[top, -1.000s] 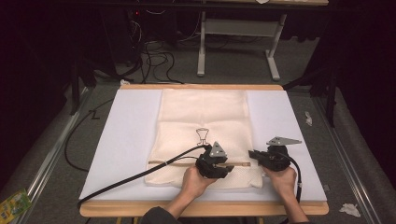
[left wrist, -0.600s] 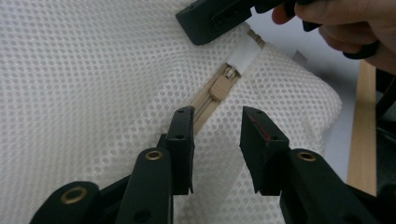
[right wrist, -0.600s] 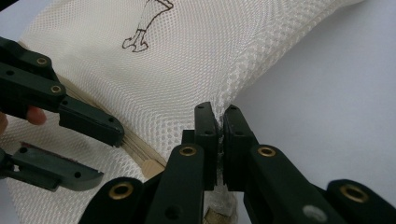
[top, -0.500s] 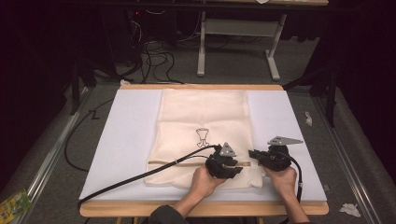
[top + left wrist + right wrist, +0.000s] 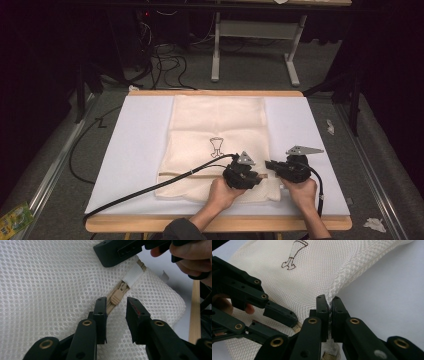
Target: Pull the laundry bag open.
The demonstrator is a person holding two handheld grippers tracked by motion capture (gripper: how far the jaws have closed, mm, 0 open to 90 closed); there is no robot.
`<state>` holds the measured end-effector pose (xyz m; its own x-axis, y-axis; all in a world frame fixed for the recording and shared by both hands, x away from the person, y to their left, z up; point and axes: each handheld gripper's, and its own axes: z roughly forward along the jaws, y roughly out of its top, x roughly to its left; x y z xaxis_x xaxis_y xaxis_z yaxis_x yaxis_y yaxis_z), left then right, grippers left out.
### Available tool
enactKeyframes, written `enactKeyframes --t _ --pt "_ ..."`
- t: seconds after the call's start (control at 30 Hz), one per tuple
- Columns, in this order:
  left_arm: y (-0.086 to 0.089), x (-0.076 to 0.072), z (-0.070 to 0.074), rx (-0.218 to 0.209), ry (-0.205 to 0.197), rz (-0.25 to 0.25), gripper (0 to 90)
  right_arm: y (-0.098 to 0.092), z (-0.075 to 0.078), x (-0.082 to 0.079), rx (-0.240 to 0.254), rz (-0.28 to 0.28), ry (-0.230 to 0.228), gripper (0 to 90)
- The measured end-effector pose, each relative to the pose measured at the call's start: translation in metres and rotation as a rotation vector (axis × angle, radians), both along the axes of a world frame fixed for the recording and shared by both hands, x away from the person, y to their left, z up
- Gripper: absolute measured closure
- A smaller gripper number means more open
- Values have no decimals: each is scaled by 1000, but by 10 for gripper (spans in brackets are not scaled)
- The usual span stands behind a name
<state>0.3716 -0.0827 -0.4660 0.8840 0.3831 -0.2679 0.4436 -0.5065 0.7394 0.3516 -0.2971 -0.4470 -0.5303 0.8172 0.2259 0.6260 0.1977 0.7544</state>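
- The left claw (image 5: pixel 116 312) has been sliding right along the mesh bag (image 5: pixel 215 125) toward the right claw (image 5: pixel 329 305), its jaws closing around the zipper pull (image 5: pixel 117 296) without pressing it yet.
- The right claw is clenching the bag's edge near the front of the white surface (image 5: pixel 135 130).
- Risk: the left jaws are straddling the pull loosely, so they may be snagging mesh or slipping off.
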Motion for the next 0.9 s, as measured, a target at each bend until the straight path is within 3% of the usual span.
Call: enactKeyframes --t 0.2,0.43,0.5,0.63,0.77,0.9 --pt "-1 7 -3 -49 60 1 742 1 0 1 5 -2 6 879" --pt "-1 7 -1 -68 70 -4 748 0 0 1 5 -2 7 879" --pt "-1 4 1 -101 75 -14 758 0 0 1 5 -3 9 879" --pt "-1 7 -2 -78 83 -1 755 0 0 1 3 -2 7 879" --pt "-3 6 -4 -96 96 1 753 0 -1 2 5 -5 12 879" --pt "-9 5 -3 -71 73 -16 781 1 -1 2 6 -3 13 878"
